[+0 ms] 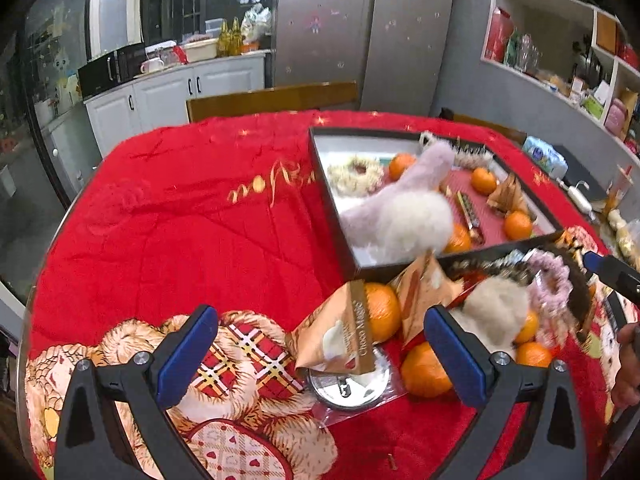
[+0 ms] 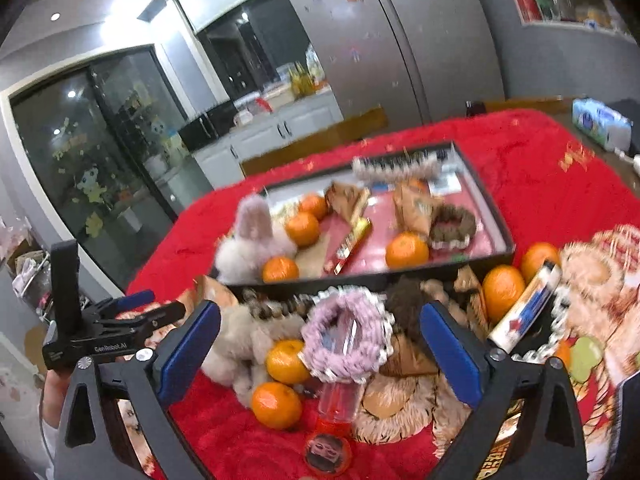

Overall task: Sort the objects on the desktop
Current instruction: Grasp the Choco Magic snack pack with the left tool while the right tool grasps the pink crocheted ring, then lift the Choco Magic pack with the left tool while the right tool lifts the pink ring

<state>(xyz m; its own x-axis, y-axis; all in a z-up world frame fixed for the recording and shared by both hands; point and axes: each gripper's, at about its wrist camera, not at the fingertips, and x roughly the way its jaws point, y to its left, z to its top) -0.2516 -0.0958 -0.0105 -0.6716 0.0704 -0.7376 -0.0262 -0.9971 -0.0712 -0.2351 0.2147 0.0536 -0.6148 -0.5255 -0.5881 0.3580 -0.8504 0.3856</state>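
My left gripper (image 1: 320, 356) is open low over the red cloth, with a tan snack packet (image 1: 340, 336) and a bagged round metal disc (image 1: 348, 384) between its fingers, untouched. Oranges (image 1: 424, 376) and a beige plush (image 1: 496, 312) lie just right of it. My right gripper (image 2: 320, 354) is also open, above a pink scrunchie (image 2: 344, 340), a clear tube with a red cap (image 2: 336, 400) and two oranges (image 2: 276, 404). Behind the pile stands a shallow black box (image 2: 496, 216) holding oranges, packets, a candy bar, hair ties and a pink plush (image 1: 404, 216).
A white tube (image 2: 524, 316) and more oranges (image 2: 504, 292) lie at the pile's right. The round table's edge (image 1: 60, 232) curves on the left, with a wooden chair back (image 1: 272, 98) beyond. A tissue pack (image 2: 600, 120) sits at the far right. The left half of the red cloth (image 1: 180, 220) holds nothing.
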